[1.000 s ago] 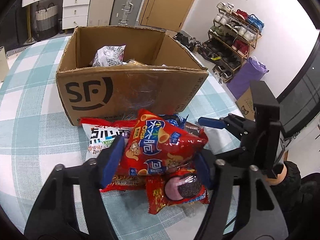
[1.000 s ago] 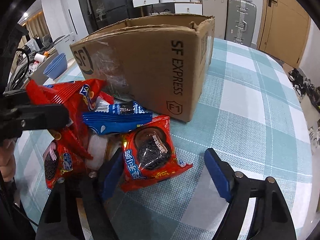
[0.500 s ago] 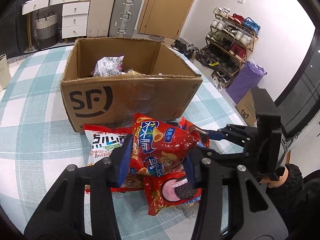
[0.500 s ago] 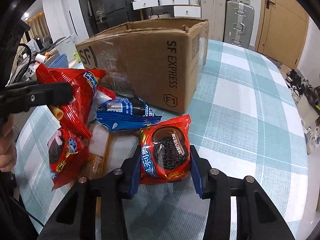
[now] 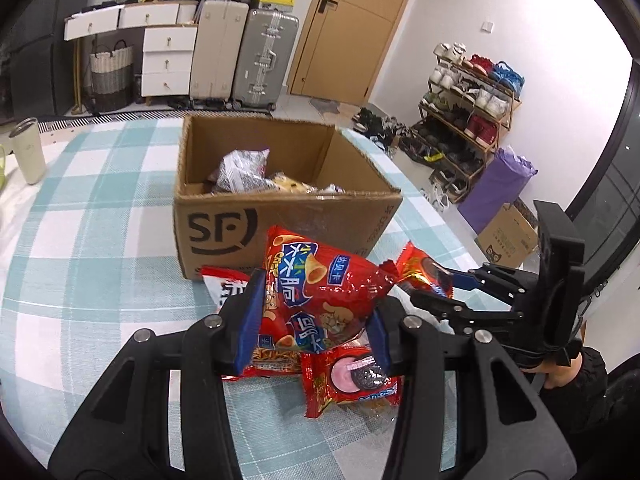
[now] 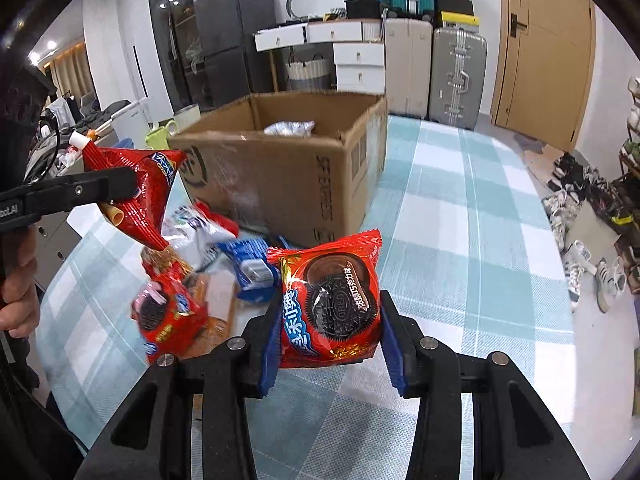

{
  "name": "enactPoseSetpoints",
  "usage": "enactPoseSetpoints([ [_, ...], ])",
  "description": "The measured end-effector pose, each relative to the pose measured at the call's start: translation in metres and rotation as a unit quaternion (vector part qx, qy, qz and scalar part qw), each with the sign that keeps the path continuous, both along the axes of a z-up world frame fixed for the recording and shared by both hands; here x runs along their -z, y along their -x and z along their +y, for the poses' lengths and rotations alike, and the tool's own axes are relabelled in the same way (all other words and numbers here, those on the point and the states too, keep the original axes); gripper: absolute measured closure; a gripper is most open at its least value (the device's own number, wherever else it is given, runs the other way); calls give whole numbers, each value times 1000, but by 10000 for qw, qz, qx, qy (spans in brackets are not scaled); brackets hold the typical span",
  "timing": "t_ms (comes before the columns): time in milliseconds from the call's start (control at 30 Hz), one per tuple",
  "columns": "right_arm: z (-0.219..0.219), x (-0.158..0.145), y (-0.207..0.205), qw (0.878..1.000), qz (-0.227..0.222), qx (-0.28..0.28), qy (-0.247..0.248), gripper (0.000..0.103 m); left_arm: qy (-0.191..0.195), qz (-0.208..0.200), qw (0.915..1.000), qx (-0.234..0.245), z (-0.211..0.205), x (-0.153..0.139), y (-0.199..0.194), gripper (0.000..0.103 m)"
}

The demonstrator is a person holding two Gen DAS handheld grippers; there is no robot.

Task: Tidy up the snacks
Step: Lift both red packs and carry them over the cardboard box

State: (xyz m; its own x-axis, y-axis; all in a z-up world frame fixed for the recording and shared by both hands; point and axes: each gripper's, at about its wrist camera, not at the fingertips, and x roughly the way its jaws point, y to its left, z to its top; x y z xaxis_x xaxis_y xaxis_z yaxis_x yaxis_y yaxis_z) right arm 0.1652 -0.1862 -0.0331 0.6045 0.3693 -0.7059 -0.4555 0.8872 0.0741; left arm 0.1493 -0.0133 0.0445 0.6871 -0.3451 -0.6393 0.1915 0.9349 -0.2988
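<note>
left gripper [image 5: 314, 322] clamped on the red chip bag [image 5: 316, 288], lifted off the table | right gripper [image 6: 328, 320] squeezing the Oreo pack [image 6: 330, 306], also up | cardboard box [image 5: 280, 216] just behind, open | risk imo: puffy slick bags could squirt out, or snag the box rim going in

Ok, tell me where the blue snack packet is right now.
In the right wrist view the blue snack packet lies on the checked table, just in front of the cardboard box and left of the chocolate Oreo pack held in the right claw.
</note>
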Motion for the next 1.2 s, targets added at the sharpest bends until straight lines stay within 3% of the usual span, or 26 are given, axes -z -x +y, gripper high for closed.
enactPoseSetpoints([
  [633, 14, -58, 1, 9980, -545, -18, -333, 60, -53, -503, 9975, -488, 34, -52, 22, 61],
  [1200, 29, -82, -29, 9963, -762, -123, -380, 60, -180, -649, 9961, -561, 33, -79, -5, 61],
])
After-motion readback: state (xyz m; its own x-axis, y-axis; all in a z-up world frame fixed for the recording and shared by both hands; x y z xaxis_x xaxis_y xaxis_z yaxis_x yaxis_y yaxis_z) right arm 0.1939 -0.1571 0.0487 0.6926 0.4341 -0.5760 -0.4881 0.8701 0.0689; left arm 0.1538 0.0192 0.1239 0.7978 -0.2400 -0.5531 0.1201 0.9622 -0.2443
